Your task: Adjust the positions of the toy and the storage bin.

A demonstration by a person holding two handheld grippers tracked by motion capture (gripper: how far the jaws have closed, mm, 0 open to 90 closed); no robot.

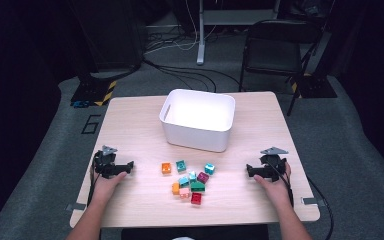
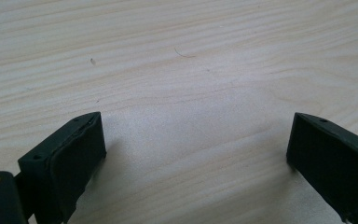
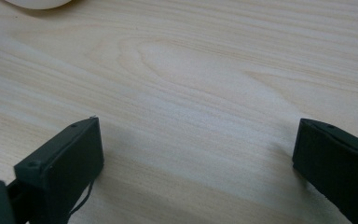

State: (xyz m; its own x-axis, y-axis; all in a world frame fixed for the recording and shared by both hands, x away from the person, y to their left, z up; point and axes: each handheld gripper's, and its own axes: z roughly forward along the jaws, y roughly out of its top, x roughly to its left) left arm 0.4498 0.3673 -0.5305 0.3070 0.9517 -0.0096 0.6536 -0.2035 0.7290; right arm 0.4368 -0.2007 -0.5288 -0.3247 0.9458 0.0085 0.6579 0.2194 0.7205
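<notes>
Wooden table [image 1: 130,120] bears a white bin [image 1: 198,120] at twelve o'clock, coloured blocks [image 1: 190,182] at six

A lab or test room: a lone wooden counter [image 1: 130,125] on grey carpet, loose cables [image 1: 180,70] across the floor, a folding chair [image 1: 275,47], hazard-striped stand bases [image 1: 94,93].
</notes>
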